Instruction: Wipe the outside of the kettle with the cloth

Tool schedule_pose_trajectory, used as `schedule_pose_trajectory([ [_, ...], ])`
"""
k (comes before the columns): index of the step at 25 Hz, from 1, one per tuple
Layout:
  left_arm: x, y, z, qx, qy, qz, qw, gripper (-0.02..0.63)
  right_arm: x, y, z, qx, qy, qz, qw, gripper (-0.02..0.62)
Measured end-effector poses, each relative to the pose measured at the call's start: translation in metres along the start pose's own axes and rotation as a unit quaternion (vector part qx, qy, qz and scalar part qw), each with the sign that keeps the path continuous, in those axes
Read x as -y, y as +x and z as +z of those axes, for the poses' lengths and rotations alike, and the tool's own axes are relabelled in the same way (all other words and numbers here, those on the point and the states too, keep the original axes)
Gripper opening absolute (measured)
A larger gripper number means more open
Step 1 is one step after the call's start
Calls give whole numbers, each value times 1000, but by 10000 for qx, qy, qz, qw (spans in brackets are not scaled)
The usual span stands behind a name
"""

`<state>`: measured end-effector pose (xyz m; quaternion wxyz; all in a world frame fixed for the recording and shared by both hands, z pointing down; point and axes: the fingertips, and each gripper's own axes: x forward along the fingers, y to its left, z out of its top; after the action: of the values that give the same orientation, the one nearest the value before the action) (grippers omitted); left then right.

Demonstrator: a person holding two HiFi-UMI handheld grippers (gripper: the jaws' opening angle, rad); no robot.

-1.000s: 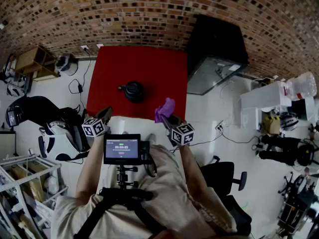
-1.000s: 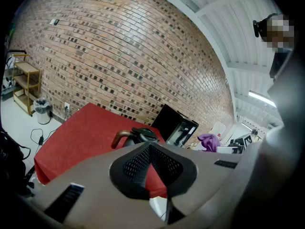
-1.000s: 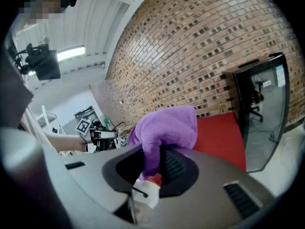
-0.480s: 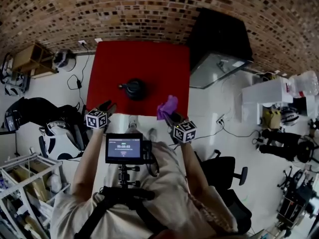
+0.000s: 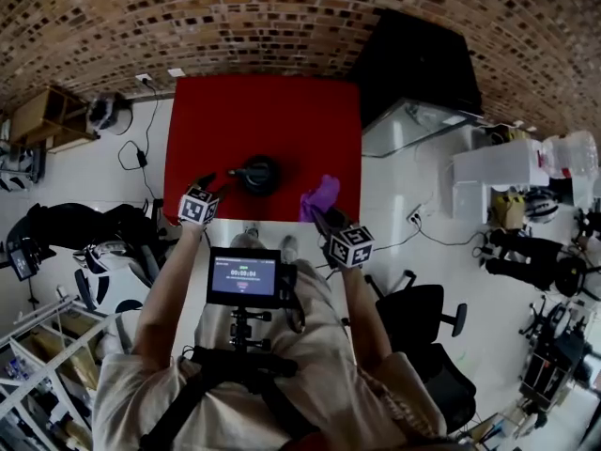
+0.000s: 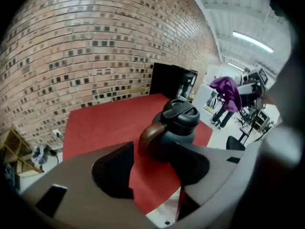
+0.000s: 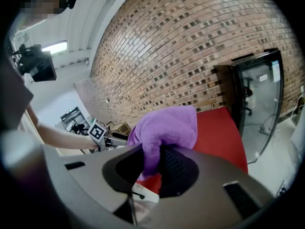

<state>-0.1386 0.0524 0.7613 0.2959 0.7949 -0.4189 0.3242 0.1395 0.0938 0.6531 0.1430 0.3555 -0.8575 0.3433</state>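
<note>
Between the jaws of the right gripper [image 7: 159, 162] a purple cloth [image 7: 167, 127] is pinched, bunched above them, while the jaws of the left gripper [image 6: 155, 168] — just opened wide, gripping nothing — face the brown handle [image 6: 151, 135] of the dark kettle [image 6: 180, 124] standing upright near the red bench's [image 5: 263, 120] front edge.

The head view looks steeply down from above. Both gripper views sit low and close, sharing its red table [image 5: 282, 120].

Desk: red square desk [image 5: 216, 111] against brown brick wall [image 5: 282, 17].
Cabinet: black glass-fronted cabinet [image 5: 413, 64], right of desk.
Chair: black office chair [image 5: 427, 327] on white floor [image 5: 394, 186].
</note>
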Motion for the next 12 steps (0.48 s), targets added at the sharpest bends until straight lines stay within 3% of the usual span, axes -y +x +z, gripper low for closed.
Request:
schedule_pose_trajectory([
  [4, -4, 22, -2, -308, 697, -101, 9970, 230, -5, 16, -4, -179, -43, -58, 9998, 84],
  [12, 2, 53, 0, -560, 1422, -648, 9861, 230, 5, 40, 1, -246, 137, -278, 9992, 84],
])
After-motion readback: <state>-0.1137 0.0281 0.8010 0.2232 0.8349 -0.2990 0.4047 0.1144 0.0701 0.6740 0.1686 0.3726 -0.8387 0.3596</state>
